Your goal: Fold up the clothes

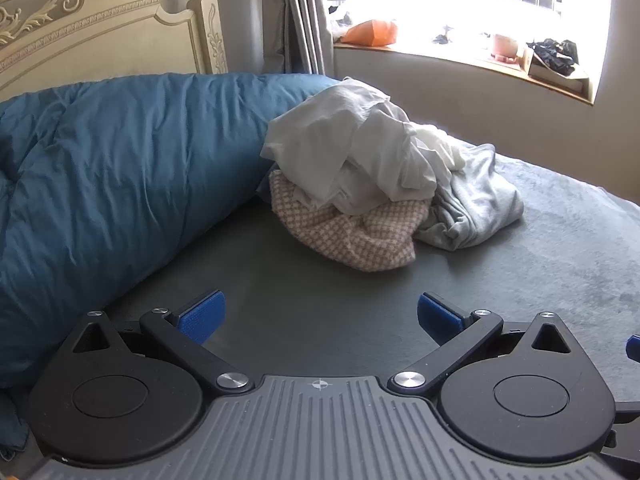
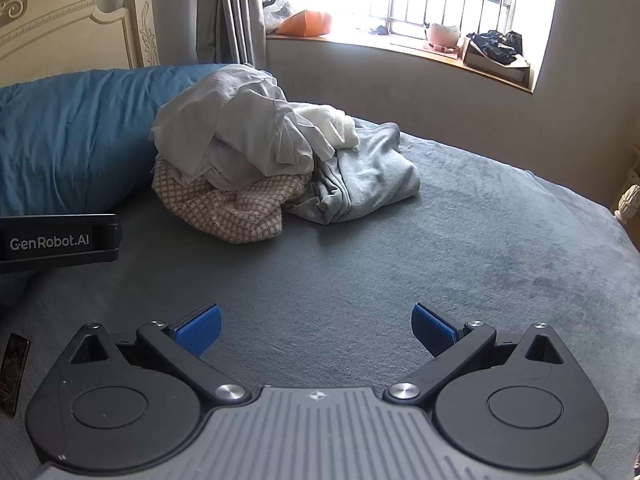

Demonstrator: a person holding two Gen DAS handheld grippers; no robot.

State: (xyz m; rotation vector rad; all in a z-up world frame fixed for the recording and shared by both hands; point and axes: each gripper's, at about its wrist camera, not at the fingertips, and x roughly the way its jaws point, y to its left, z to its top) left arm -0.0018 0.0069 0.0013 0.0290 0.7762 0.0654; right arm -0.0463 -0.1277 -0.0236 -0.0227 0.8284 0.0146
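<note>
**Tangled heap, two empty claws: where the fold could slip**

At nine o'clock in both wrist views the blue duvet (image 1: pixel 112 168) lies rolled along the grey bed cover (image 1: pixel 540 260), and its bulk touches the left flank of the clothes pile (image 1: pixel 360 176). A pull toward that side could drag a garment under the roll or tug the duvet onto the clear stretch of cover.

The left gripper (image 1: pixel 320 316) hovers over bare cover at six o'clock, its blue pads spread wide with nothing between them. The pile sits at about twelve o'clock from it, well apart. No folded garment shows anywhere in view; every piece visible is crumpled.

In the pile, the white garment (image 1: pixel 340 148) lies on top, draped over the checked garment (image 1: pixel 352 236), which sits at the heap's near edge. Judging by the overlap, a pinch taken low on the checked cloth would lift the white piece with it, and both could fall in a worse knot.

Further toward two o'clock the light grey garment (image 2: pixel 360 176) slumps off the heap, one fold tucked under its neighbours; a thick bunch there may slip out of the pads.

The right gripper (image 2: pixel 316 320) is likewise spread wide and holds nothing, with the pile near eleven o'clock of it. The left tool's body shows at nine o'clock in its view, close enough that the two could knock together when reaching for one garment.
</note>
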